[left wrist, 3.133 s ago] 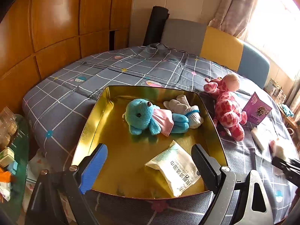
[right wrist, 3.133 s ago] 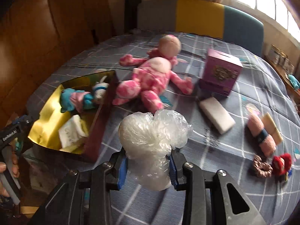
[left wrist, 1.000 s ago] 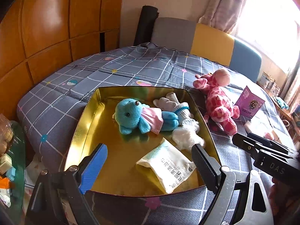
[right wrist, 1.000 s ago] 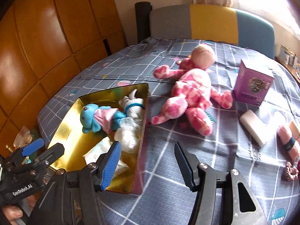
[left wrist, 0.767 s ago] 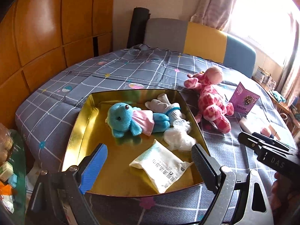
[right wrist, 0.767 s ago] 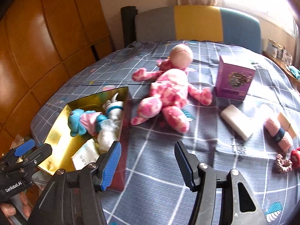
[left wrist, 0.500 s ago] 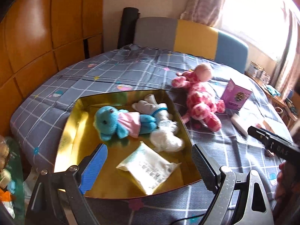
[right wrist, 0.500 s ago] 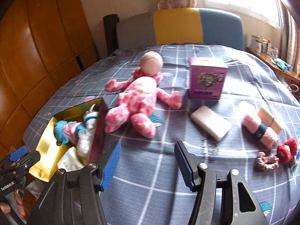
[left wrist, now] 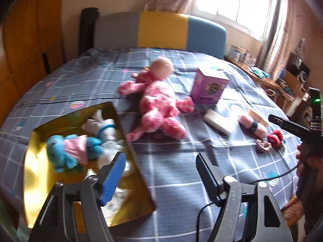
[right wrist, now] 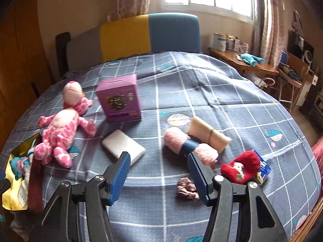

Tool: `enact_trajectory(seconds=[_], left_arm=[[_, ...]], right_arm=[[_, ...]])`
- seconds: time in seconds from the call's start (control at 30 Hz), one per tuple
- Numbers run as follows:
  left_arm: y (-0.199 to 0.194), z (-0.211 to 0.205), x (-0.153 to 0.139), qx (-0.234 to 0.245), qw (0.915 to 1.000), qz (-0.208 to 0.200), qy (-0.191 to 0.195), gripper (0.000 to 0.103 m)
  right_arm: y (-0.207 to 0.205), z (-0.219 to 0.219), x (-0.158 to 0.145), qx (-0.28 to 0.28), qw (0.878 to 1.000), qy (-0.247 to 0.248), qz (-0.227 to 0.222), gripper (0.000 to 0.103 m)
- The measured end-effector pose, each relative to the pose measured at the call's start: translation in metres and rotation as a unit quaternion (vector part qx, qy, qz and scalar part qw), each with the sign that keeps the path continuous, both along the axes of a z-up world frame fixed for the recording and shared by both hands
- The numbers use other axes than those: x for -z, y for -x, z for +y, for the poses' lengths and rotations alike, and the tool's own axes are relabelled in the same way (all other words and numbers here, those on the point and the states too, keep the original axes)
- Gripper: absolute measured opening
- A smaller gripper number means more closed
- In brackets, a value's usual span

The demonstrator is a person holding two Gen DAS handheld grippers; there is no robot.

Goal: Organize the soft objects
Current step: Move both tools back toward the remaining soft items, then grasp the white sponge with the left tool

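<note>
A gold tray (left wrist: 38, 183) on the bed holds a blue plush (left wrist: 69, 151), a white plush (left wrist: 106, 130), a clear plastic bag wad and a white packet. A pink plush (left wrist: 156, 109) lies right of the tray; it also shows in the right wrist view (right wrist: 60, 131). A pink rolled towel (right wrist: 187, 147), a beige roll (right wrist: 209, 134), a red plush (right wrist: 240, 167) and a scrunchie (right wrist: 186, 187) lie on the bedspread. My left gripper (left wrist: 159, 176) is open and empty over the tray's right edge. My right gripper (right wrist: 158, 175) is open and empty, close before the pink towel.
A purple box (right wrist: 119, 100) and a white block (right wrist: 123, 147) sit mid-bed. A grey, yellow and blue headboard (right wrist: 149, 36) stands behind. A wooden side table (right wrist: 244, 62) is at the right, wooden wardrobe panels at the left.
My right gripper let the plastic bag wad go into the tray, opened, and swung right toward the pink towel. My left gripper also turned right, away from the tray.
</note>
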State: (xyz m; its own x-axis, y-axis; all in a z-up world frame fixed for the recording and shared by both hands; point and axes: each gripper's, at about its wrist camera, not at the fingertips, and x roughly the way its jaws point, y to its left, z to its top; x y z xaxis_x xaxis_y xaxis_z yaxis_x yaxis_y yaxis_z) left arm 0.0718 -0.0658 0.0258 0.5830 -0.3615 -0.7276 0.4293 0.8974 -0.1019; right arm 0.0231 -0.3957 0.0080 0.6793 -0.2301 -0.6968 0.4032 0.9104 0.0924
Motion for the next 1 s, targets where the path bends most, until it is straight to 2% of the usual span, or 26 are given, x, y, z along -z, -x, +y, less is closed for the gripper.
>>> enact_trajectory(seconds=[0.2,0.37,0.43,0.57,0.67,0.83,0.9,1.0], left_arm=[[-0.024,-0.065,0.022,0.047,0.996,0.075,0.007,0.068],[-0.053,-0.124,0.042,0.062,0.9834,0.165,0.044,0.066],[-0.063,-0.149,0.05,0.063,0.9799,0.183,0.047,0.066],[-0.086,-0.188,0.067,0.051,0.9732,0.218,0.053,0.069],[-0.104,-0.212,0.083,0.031,0.965,0.254,0.057,0.077],[-0.131,-0.235,0.106,-0.018,0.9555,0.289,0.054,0.082],[-0.138,-0.242,0.11,-0.03,0.9542,0.293,0.051,0.082],[-0.145,-0.252,0.11,-0.038,0.9569,0.285,0.041,0.082]], right_arm=[[0.014,-0.048,0.021,0.062,0.997,-0.051,-0.005,0.06],[0.019,-0.061,0.021,0.066,0.992,-0.099,-0.028,0.06],[0.02,-0.063,0.02,0.064,0.991,-0.113,-0.037,0.06],[0.026,-0.07,0.019,0.064,0.986,-0.143,-0.056,0.06],[0.031,-0.075,0.018,0.062,0.981,-0.169,-0.071,0.06],[0.035,-0.082,0.019,0.058,0.973,-0.205,-0.085,0.06],[0.036,-0.085,0.021,0.057,0.969,-0.223,-0.09,0.06],[0.04,-0.09,0.023,0.061,0.962,-0.247,-0.098,0.06]])
